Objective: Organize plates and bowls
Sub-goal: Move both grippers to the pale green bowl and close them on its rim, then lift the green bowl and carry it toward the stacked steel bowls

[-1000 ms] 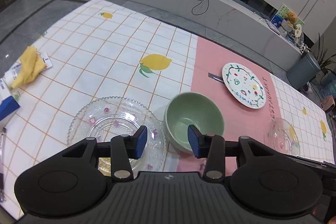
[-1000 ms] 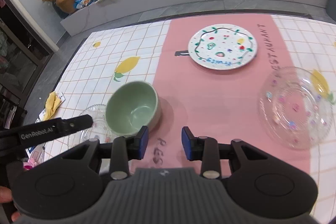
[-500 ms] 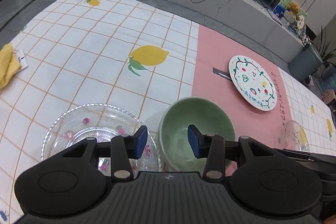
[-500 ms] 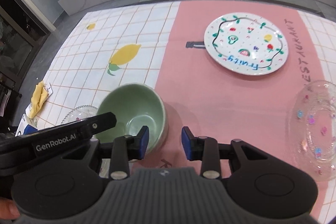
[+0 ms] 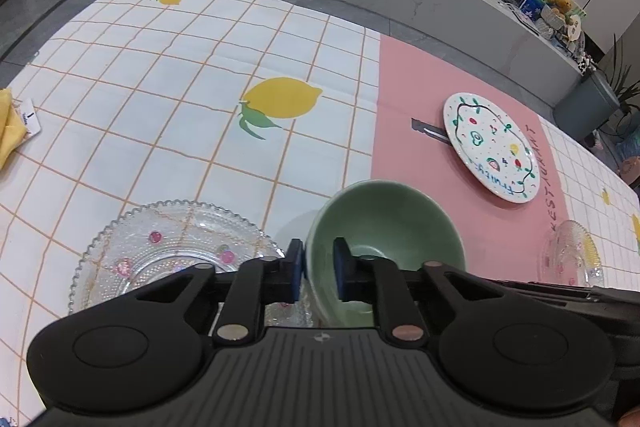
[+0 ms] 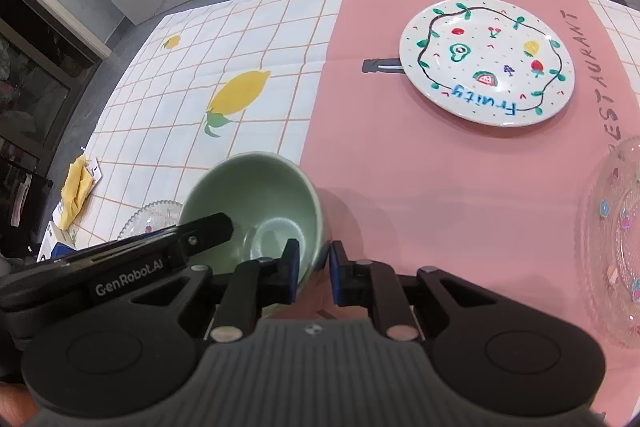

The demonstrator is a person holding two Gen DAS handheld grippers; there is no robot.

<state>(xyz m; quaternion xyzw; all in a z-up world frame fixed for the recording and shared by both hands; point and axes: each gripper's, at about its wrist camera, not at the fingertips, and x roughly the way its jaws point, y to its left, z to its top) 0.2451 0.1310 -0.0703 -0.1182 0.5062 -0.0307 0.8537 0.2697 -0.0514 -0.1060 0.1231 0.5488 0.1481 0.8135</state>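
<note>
Both grippers' jaws have just been closing on the green bowl [image 5: 384, 227]: the left gripper [image 5: 318, 269] pinches its rim at nine o'clock, the right gripper [image 6: 312, 273] at three. A glass plate [image 5: 172, 251] lies just beside it at nine o'clock; the painted plate [image 6: 486, 61] sits well apart at one o'clock.

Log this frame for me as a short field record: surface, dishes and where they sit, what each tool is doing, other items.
surface: lemon-print tablecloth with pink placemat
green bowl: straddles the placemat's left edge, empty
left tool: just closed on the bowl's left rim
right tool: just closed on the bowl's right rim
fruit-print plate: far part of placemat
clear glass plate, left: beside the bowl
clear glass plate, right: right edge of placemat
other: yellow cloth
</note>
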